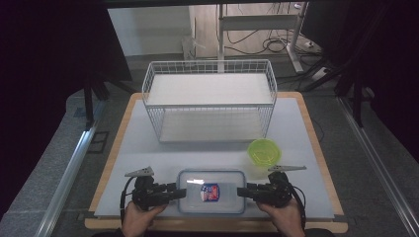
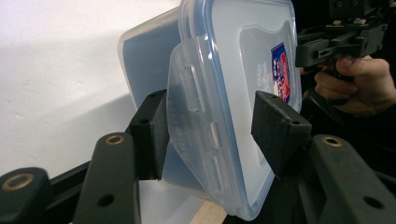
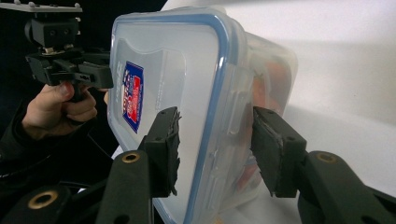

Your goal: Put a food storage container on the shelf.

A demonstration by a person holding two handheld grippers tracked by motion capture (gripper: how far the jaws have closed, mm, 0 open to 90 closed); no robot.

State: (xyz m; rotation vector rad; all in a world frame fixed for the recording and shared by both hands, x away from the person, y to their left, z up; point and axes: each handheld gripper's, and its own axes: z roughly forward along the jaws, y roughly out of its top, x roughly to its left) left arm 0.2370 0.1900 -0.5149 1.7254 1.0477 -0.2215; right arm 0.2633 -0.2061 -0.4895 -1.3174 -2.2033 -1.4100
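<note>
On the near edge of the table (image 1: 148, 148), centred before the person: the work in hand.
Container: a clear plastic box (image 1: 211, 197) with a blue-rimmed snap lid and a red-and-blue sticker on top; it lies flat between the two grippers.
Left gripper (image 1: 174, 192): jaws about half open, set around the box's left end; in the left gripper view one pad lies against the side latch flap, the other pad (image 2: 275, 126) on the lid face. It grips the box.
Right gripper (image 1: 245, 191): jaws likewise about half open, closed on the box's right end, one pad (image 3: 163, 140) on the lid and one on the body side.
Hands: left hand (image 1: 141, 219) and right hand (image 1: 284, 217) hold the tools at the table's front edge.
Bowl: a green bowl (image 1: 264, 152) stands just behind the right gripper, apart from the box.
Rack: a white wire basket shelf (image 1: 210, 101) stands farther back, well apart from the box.
</note>
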